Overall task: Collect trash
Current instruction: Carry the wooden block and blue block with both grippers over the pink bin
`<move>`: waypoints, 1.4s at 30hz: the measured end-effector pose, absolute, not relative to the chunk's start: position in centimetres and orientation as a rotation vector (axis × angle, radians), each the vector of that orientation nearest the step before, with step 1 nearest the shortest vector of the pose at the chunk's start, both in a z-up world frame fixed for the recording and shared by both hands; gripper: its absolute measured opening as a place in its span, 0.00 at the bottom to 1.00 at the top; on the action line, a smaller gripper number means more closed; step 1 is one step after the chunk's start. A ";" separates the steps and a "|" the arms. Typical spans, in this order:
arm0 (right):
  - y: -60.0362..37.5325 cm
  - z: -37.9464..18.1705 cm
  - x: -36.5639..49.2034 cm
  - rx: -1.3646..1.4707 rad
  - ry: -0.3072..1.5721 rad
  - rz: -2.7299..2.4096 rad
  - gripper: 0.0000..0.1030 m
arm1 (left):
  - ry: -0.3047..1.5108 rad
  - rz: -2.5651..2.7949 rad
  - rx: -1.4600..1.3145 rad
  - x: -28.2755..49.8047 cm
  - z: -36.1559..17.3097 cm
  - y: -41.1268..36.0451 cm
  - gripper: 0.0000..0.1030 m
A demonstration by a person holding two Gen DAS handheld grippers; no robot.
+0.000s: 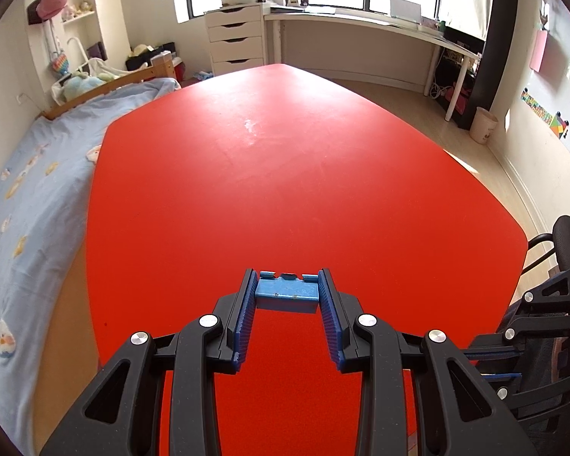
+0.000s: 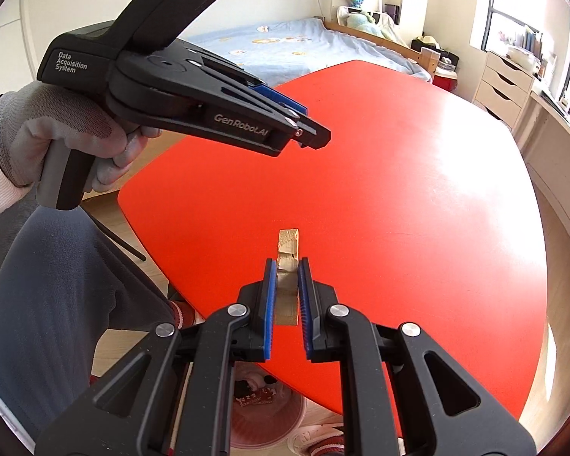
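Note:
My left gripper [image 1: 287, 275] is shut on a small blue plastic piece [image 1: 287, 295], held crosswise at its fingertips above the red table [image 1: 285, 174]. In the right wrist view the left gripper [image 2: 313, 135] shows from the side, held by a gloved hand [image 2: 49, 140] over the table's near corner. My right gripper [image 2: 287, 264] is shut on a pale wooden block [image 2: 288, 241] that sticks out past its tips above the red table [image 2: 399, 190]. Below the table's edge stands a pinkish bin [image 2: 262, 418] with wrappers inside.
A bed with a light blue cover [image 1: 30, 197] runs along the table's left side. A white drawer unit [image 1: 235, 38] and a white desk [image 1: 361, 22] stand under the window. A second small bin [image 1: 482, 125] sits on the floor. A black chair [image 1: 566, 235] is at right.

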State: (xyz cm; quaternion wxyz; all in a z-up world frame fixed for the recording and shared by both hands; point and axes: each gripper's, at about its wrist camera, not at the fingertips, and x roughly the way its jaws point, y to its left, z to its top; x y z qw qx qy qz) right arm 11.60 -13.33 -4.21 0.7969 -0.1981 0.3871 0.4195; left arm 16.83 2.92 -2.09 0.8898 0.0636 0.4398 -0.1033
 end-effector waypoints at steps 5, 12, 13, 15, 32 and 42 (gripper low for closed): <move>-14.8 -3.2 10.8 -0.425 0.818 0.883 0.10 | 0.892 -0.211 0.113 14.3 -1.1 3.3 0.31; -16.5 -2.3 10.3 -0.411 0.812 0.854 0.11 | 0.854 -0.215 0.104 10.7 0.3 3.1 0.31; -16.8 -2.1 10.2 -0.409 0.811 0.851 0.11 | 0.849 -0.214 0.110 10.2 0.5 2.9 0.31; -17.1 -1.8 10.1 -0.405 0.808 0.845 0.11 | 0.843 -0.219 0.104 9.4 0.8 2.7 0.31; -20.7 -0.4 6.9 -0.365 0.789 0.850 0.11 | 0.820 -0.259 0.078 2.8 -0.1 1.3 0.31; -21.9 -1.4 4.4 -0.337 0.823 0.872 0.11 | 0.841 -0.294 0.058 0.3 -1.5 0.5 0.31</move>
